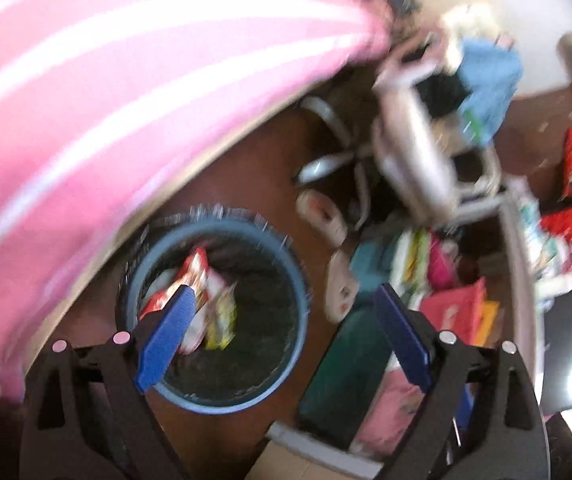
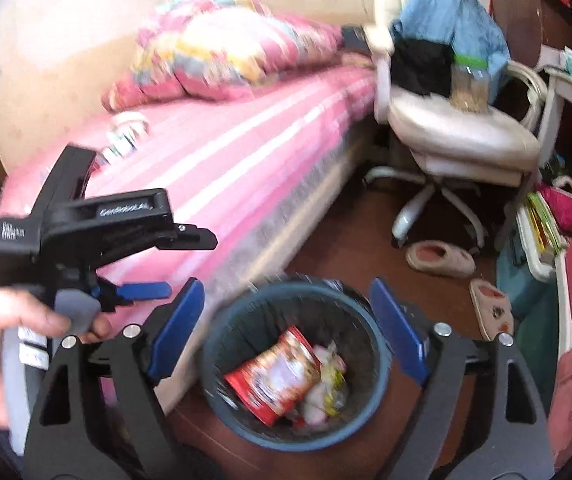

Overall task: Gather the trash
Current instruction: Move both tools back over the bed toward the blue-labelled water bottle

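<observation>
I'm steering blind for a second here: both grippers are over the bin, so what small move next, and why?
Probably lift both away and turn toward the bed. The left gripper and right gripper both stand open with nothing between the fingers, and the red wrapper already lies inside the blue bin. A small packet-like thing on the bed may be the next trash, though blur hides what it is.

Motion blur smears the wrappers [image 1: 206, 312] in the bin [image 1: 286, 256], their print unreadable, and the bed [image 1: 86, 100].
</observation>
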{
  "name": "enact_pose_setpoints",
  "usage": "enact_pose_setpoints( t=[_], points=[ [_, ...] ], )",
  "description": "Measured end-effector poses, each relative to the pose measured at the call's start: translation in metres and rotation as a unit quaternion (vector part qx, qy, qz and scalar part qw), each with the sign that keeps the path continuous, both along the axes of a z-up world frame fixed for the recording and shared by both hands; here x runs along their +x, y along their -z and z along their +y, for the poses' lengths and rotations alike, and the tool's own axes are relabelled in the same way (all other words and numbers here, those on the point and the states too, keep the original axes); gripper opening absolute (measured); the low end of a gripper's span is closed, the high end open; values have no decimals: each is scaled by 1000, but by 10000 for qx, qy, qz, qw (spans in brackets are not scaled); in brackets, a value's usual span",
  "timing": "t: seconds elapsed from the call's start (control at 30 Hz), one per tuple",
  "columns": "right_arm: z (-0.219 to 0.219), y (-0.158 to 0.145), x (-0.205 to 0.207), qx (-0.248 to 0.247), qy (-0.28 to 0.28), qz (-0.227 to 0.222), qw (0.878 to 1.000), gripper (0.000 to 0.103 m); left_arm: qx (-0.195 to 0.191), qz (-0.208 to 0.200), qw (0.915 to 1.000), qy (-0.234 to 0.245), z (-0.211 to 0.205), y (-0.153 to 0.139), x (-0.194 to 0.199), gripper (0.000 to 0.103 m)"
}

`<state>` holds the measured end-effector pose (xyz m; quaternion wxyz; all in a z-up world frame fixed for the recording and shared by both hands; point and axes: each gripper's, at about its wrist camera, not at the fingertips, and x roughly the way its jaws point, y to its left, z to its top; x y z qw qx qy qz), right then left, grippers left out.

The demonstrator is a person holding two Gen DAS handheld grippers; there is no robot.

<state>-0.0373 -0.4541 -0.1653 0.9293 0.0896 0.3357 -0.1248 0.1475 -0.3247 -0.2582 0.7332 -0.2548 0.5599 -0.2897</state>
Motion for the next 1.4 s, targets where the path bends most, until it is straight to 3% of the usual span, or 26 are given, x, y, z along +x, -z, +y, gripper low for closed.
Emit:
enact_pose_setpoints(
  t=[0.2,0.37,0.53,0.8,0.93,1.07,1.2,1.4],
  points=[
    [42,-55,23,41,-452,-582,9973,90,-696,-826,9916,-715,76,-66,4,91],
    [89,-81,56,122,-980,-852,9915,91,-1090,-885,9832,-1170,149,-94,9,91],
    [147,-97,107,49,-1762,-885,9804,93,-611,-1177,9743,-1819,237,-105,10,91],
    [219,-86,177,64,-2448,-650,9674,94,-266,-611,9578,-2797,346,-62,34,91],
    [241,-68,200,120,-2550,-482,9657,94,-44,-441,9558,-2907,361,-42,50,91],
    [245,-54,217,41,-2561,-356,9660,94,246,-393,9597,-2771,371,-27,70,91],
    [236,-45,250,113,-2409,-299,9700,94,848,-587,9626,-2506,356,-22,100,91],
    [222,-30,291,408,-2256,-191,9732,94,1348,-727,9587,-2397,345,-15,128,91]
  ],
)
